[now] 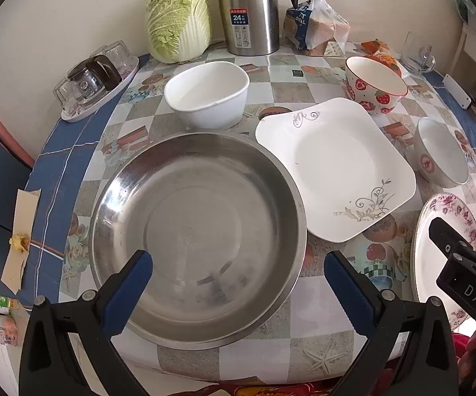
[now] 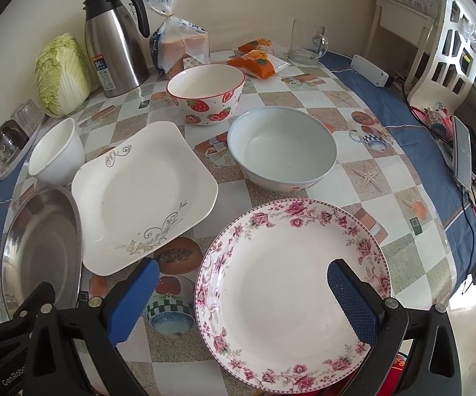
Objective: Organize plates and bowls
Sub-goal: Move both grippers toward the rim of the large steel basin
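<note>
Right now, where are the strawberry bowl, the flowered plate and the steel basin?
strawberry bowl (image 2: 209,107): right wrist view, outer painted wall.
flowered plate (image 2: 284,283): right wrist view, bare centre.
steel basin (image 1: 198,231): left wrist view, inner bottom.

You saw a big metal pan (image 1: 198,231), shiny like a mirror but a bit dull in the middle. The square plate (image 1: 333,168) and the flower plate (image 2: 290,293) looked smooth and glossy. The kettle (image 1: 249,10) was shiny metal. The surface (image 2: 363,178) had a slick plastic cover. Each gripper had black plastic arms and bumpy blue pads (image 2: 353,300). The mug (image 2: 307,43) was clear glass.
</note>
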A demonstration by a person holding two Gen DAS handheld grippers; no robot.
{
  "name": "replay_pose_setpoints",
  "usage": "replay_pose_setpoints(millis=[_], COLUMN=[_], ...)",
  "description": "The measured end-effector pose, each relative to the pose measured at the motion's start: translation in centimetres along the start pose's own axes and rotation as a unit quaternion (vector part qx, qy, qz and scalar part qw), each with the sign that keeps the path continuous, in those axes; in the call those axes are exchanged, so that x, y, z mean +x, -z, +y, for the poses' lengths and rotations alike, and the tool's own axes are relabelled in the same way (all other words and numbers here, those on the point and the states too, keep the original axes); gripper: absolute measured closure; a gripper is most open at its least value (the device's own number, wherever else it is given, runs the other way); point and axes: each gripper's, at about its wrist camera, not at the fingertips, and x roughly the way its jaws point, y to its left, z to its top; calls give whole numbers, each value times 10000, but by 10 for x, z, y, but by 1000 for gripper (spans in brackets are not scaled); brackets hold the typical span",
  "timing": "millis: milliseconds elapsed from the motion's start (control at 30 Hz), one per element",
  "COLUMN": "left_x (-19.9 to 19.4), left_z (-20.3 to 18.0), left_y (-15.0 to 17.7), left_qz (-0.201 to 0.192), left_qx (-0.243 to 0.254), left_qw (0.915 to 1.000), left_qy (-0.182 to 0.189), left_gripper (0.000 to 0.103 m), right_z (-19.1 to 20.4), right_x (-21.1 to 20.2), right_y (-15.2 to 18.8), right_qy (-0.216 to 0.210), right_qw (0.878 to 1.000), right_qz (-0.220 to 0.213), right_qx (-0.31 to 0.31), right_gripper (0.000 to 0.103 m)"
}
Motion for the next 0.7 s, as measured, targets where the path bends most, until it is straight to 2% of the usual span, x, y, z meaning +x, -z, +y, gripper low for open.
replay_pose_setpoints(millis=[100,233,367,700], left_x=[1,5,14,23], left_z=[13,33,55,98], left_y=[0,0,3,14], left_qz=[-39,-261,-170,-499], left_qx=[-271,-595,-965,-1526], left_qw=[9994,9977,9944,9864], left_qy=[216,216,394,350], left_gripper=[0,0,0,0], right_z=[4,16,27,50], right_x=[2,0,0,-4], right_y=[-1,-2,-2,-2], right_qy=[-72,-243,-432,-973], right_qw=[9999,9992,9977,9899], right_qz=[-19,-170,-272,-615], right_qx=[-71,-281,-455,-830], right_gripper=[0,0,0,0])
